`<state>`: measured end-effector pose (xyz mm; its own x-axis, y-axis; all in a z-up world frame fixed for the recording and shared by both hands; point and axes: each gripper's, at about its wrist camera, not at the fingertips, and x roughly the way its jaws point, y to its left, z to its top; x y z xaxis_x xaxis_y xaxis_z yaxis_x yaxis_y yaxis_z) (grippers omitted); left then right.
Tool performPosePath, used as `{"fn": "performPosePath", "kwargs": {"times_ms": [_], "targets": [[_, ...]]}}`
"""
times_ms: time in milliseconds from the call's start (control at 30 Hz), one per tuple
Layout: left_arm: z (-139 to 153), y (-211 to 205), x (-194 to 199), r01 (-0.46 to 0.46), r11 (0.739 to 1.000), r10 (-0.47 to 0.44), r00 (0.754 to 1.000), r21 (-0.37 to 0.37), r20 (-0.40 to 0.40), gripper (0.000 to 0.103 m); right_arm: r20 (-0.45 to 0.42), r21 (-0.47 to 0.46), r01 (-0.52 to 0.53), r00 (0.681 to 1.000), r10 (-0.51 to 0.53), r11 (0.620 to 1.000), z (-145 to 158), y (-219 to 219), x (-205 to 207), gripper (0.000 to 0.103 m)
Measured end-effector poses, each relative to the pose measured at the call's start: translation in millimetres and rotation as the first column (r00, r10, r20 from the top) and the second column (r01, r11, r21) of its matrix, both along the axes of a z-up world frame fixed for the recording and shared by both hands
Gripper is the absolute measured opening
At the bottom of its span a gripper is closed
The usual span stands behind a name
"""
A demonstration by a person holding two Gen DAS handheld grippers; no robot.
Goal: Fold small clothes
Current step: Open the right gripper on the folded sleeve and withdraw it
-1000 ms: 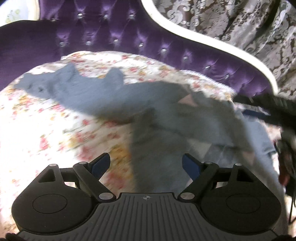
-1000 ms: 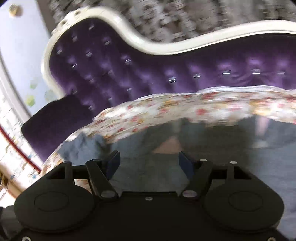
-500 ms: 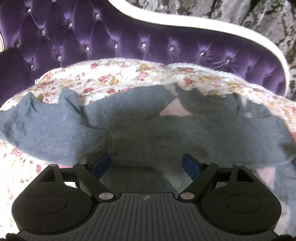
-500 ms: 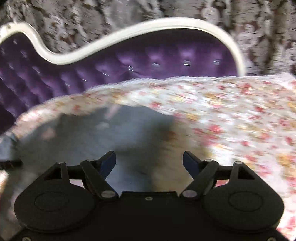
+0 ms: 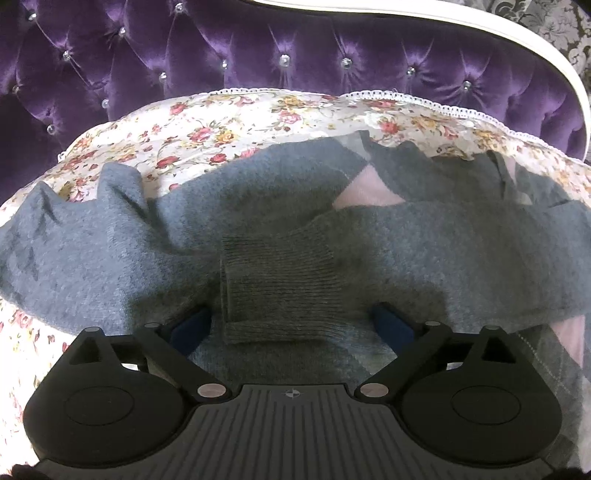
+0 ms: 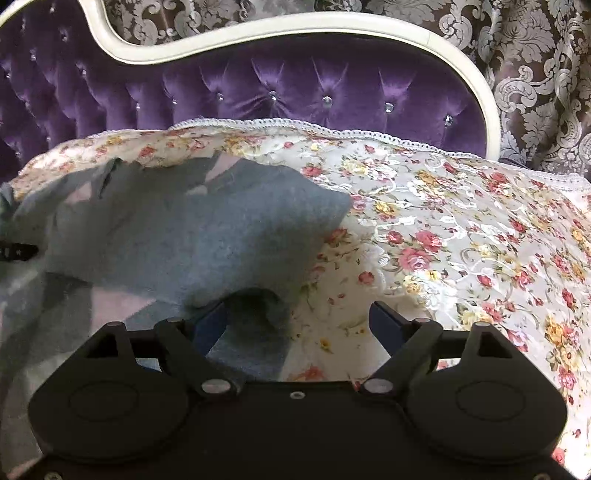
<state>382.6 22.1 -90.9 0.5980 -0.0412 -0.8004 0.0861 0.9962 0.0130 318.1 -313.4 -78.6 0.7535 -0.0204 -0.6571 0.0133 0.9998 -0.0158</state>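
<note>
Grey sweater (image 5: 424, 251) lies spread out on the flowered cloth (image 5: 229, 125) that covers the seat of the purple tufted sofa (image 5: 280, 48). It is a knitted thing with pale pink diamond patches showing here and there, and it runs nearly the whole width of the left wrist view, rumpled at its far left end. One sleeve is laid across the body, and its ribbed cuff (image 5: 277, 288) sits on top of the grey knit, close in front of the left claw (image 5: 291, 328).

That left claw has its jaws set wide apart, and they have just been opening further. The cuff lies in the gap between them. One blue pad (image 5: 190, 330) shows to the left of the cuff and the other to the right, where its tip is partly tucked behind a fold of knit; neither presses on the cuff, so nothing is gripped.

From the right wrist view, the right claw (image 6: 299, 325) is likewise parted, having just been widening too. It hangs over the right-hand edge of the sweater (image 6: 192, 236). Its left blue pad (image 6: 210, 325) is right at a dark fold of grey knit, and I cannot tell whether it touches. Its right pad is over bare flowered cloth (image 6: 443, 229), clear of the garment. Only a strip of sweater edge lies between the jaws, not clamped.

Behind the sofa's white curved frame (image 6: 332, 31) hangs a brown and silver damask curtain (image 6: 535, 74).
</note>
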Motion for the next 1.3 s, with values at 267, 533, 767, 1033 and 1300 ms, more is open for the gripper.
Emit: {"fn": "performPosePath", "kwargs": {"times_ms": [267, 533, 767, 1033, 1300], "targets": [[-0.7, 0.0, 3.3, 0.008, 1.0, -0.008, 1.0, -0.001, -0.002, 0.101, 0.006, -0.062, 0.165, 0.986, -0.165, 0.984, -12.1, -24.2, 9.4, 0.085], [-1.2, 0.0, 3.8, 0.02, 1.0, -0.02, 1.0, 0.001, 0.002, 0.103, -0.004, 0.007, 0.167, 0.986, -0.167, 0.986, 6.3, -47.3, -11.9, 0.085], [-0.8, 1.5, 3.8, 0.029, 1.0, -0.029, 1.0, -0.002, 0.005, 0.103, 0.08, 0.347, 0.138, 0.981, -0.176, 0.928, 22.2, -81.4, 16.3, 0.064], [-1.0, 2.1, 3.5, 0.035, 0.999, -0.035, 0.999, -0.004, 0.008, 0.103, 0.044, 0.516, 0.13, 0.983, -0.178, 0.847, -10.6, -98.4, 67.6, 0.053], [-1.3, 1.3, 2.4, 0.035, 0.999, -0.035, 0.999, -0.005, 0.016, 0.103, 0.048, 0.53, 0.091, 0.989, -0.137, 0.843, -16.8, -88.5, 82.3, 0.045]]}}
